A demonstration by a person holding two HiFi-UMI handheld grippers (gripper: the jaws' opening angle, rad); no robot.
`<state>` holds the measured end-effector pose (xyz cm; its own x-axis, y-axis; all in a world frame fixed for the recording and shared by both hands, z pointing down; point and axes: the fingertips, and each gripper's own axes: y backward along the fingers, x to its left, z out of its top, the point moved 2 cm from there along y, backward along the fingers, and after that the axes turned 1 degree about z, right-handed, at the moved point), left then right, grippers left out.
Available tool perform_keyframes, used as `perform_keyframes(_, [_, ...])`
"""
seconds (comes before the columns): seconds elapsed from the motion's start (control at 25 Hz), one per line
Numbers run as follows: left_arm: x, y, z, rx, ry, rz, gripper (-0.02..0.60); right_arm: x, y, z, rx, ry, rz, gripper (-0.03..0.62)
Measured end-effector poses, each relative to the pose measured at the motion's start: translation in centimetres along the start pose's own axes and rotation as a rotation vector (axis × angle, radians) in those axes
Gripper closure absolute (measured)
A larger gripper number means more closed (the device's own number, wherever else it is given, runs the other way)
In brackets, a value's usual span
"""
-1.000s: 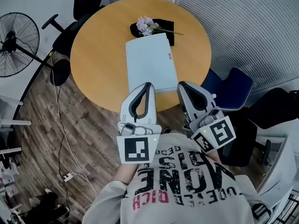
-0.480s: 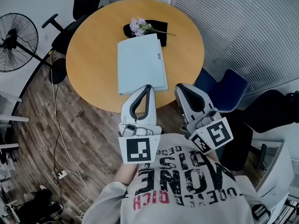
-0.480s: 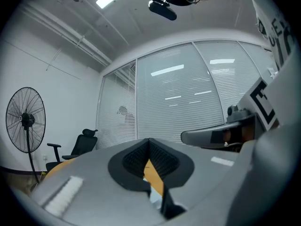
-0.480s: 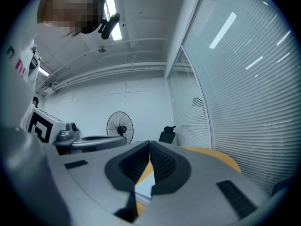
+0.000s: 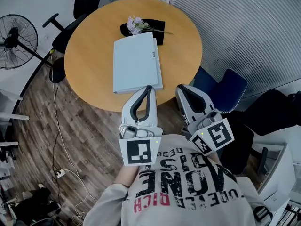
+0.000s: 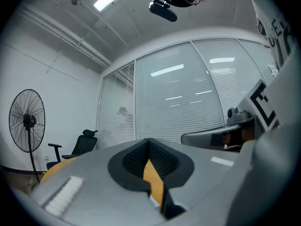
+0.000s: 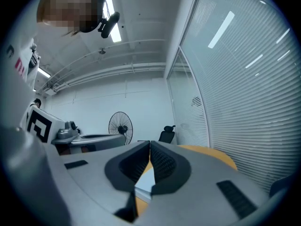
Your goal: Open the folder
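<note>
A pale blue folder lies closed and flat on the round wooden table. Both grippers are held level at the table's near edge. My left gripper is shut and empty, its tip over the folder's near right corner. My right gripper is also shut and empty, just right of that corner and off the folder. In the left gripper view the pads meet, with orange table top showing below them. In the right gripper view a strip of the folder shows under the closed fingertips.
Purple flowers lie on a black object at the folder's far end. A standing fan and a black office chair are at the left, a blue chair at the right. A cable and power strip lie on the floor.
The table and folder have slid left in the head view. Both grippers now sit further right along the folder's near edge, and both stay shut.
</note>
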<state>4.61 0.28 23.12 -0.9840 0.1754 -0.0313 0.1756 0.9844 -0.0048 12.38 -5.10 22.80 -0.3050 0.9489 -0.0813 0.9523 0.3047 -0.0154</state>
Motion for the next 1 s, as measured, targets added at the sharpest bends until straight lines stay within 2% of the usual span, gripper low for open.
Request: perform_keyframes(1.0, [0.02, 0.67, 0.48, -0.004, -0.002, 0.013, 0.571, 0.38, 0.69, 0.42, -0.015, 0.007, 0.012, 0.582])
